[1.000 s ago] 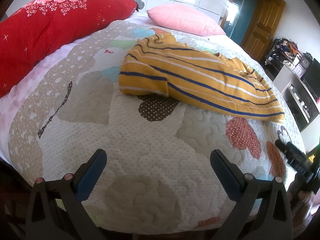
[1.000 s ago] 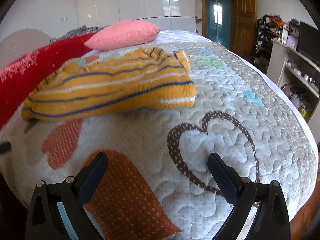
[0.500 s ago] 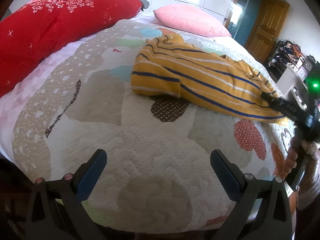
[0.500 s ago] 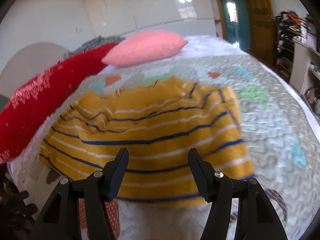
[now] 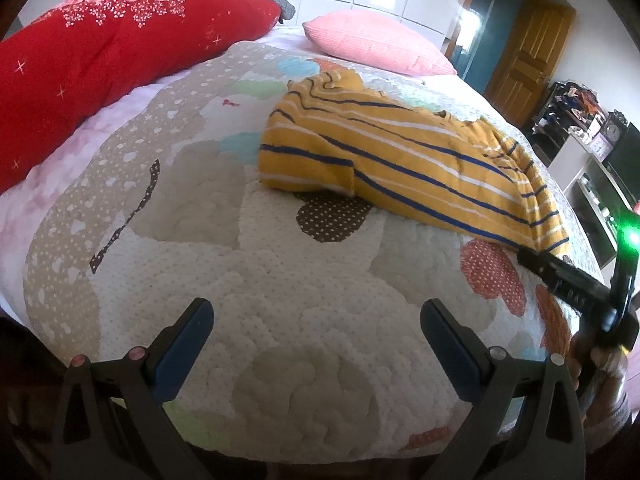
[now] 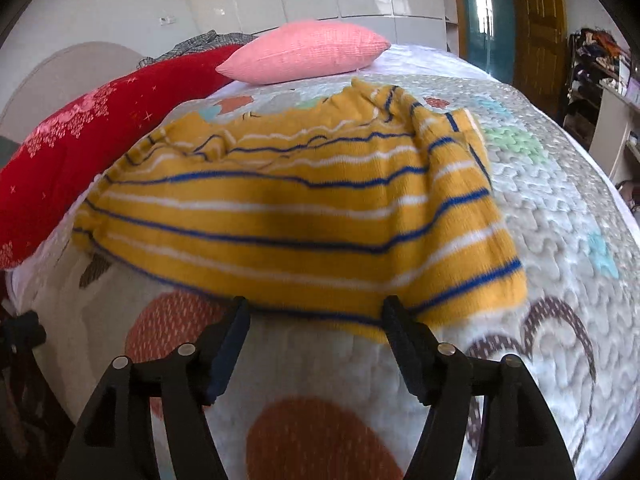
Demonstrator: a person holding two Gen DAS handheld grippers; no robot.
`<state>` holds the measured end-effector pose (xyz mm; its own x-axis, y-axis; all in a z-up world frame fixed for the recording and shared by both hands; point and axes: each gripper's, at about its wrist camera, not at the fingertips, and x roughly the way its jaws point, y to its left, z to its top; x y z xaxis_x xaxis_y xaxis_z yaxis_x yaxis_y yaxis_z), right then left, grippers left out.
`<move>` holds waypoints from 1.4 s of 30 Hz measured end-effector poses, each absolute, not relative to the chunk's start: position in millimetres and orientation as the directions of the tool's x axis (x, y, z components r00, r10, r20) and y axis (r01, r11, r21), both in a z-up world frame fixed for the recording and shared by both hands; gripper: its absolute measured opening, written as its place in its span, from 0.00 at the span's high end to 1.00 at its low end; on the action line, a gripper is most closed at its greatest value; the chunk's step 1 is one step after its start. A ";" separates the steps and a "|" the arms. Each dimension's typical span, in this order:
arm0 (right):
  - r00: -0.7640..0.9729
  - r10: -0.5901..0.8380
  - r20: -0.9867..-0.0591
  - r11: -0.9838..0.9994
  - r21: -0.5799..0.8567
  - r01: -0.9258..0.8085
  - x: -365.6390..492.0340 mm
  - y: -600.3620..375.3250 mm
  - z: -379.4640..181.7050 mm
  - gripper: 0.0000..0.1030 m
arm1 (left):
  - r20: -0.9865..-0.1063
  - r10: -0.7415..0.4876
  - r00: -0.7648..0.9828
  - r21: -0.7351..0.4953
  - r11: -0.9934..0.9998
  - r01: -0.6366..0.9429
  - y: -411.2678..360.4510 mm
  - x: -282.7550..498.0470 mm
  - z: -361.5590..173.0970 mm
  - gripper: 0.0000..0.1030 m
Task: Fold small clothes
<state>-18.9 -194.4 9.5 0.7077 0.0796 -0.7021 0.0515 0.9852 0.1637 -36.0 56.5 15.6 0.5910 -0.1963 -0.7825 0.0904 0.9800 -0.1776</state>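
right gripper [image 6: 316, 316], jaws opening, meets the near hem of the yellow striped garment [image 6: 304, 216] without pinching it. left gripper [image 5: 316, 332] hovers spread wide, empty, above the patchwork quilt [image 5: 280, 320]. red bolster [image 5: 100, 52], pink pillow [image 5: 376, 46] and wooden door [image 5: 524, 60] lie behind. the garment's far edge is rumpled and unclear.
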 end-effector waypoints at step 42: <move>0.621 0.359 -0.697 0.928 0.197 -0.315 125.3 -59.3 128.9 0.20 | -0.563 -0.641 0.522 -0.747 0.664 0.010 114.6 115.6 -32.9 0.65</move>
